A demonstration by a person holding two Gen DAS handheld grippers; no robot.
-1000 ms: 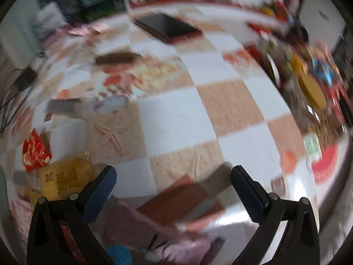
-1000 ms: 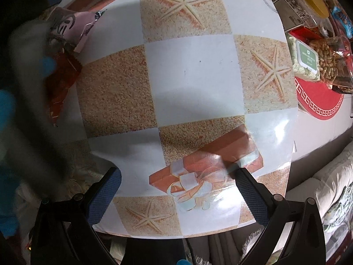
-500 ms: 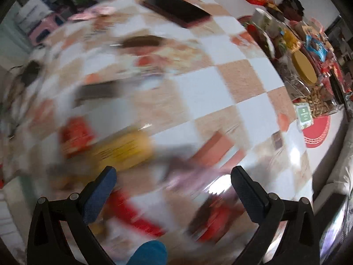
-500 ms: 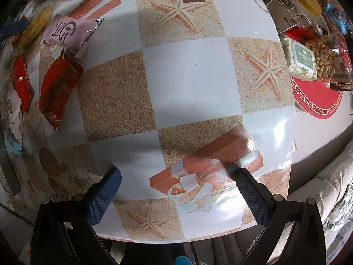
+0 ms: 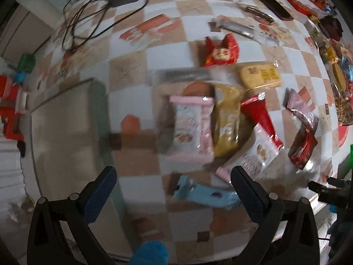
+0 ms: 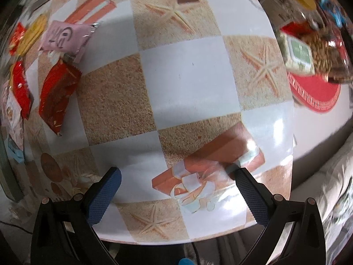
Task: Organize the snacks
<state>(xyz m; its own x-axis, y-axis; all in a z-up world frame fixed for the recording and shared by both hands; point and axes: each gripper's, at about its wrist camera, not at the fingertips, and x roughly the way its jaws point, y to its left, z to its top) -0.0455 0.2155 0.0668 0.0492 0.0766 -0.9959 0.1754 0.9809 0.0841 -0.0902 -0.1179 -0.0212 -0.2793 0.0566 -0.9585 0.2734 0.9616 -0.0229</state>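
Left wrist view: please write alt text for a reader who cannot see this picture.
The open left gripper hangs empty above a checkered table with a cluster of snack packets, among them a pink packet, a gold packet and a light blue packet. A pale tray-like container lies to their left. The picture is blurred.

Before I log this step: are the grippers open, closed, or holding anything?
Left gripper: open, holding nothing.
Right gripper: open, holding nothing.

Snacks all lie flat, clustered on the table: pink pack (image 5: 191, 128) beside gold pack (image 5: 227, 121), blue pack (image 5: 209, 195) nearest, red pack (image 6: 57, 95) apart.
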